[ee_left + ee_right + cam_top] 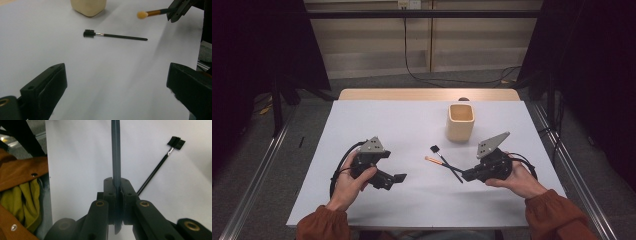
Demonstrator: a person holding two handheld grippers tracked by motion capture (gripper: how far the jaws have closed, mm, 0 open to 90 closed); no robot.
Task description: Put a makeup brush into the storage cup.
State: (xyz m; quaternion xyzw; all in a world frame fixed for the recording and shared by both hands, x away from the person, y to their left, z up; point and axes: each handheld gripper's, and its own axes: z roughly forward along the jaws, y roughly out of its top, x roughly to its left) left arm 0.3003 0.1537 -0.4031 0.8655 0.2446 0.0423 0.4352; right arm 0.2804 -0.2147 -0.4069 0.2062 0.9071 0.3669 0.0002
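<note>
**Orange-tipped brush pinched in the right claw above the counter**

An orange-tipped brush point(434, 160) is held by its dark handle in the right claw point(467, 174), whose jaws are pressed together on the handle, as is seen in the right gripper view, where the handle point(116, 152) runs straight up from between the closed pads. In the left gripper view the brush's rounded orange tip point(142, 15) is seen lifted clear of the white surface, sticking out sideways from the claw.

A second brush, black with a small comb-like head point(435, 148), lies flat on the counter point(412, 200), just beside the held one; in the high view the two handles appear to cross. A beige square cup point(460, 121) stands upright farther back on the counter, near both brushes and touching neither.

The left claw point(394, 180) is held apart from these things, toward the counter's left side, its jaws spread wide with nothing between them.
</note>
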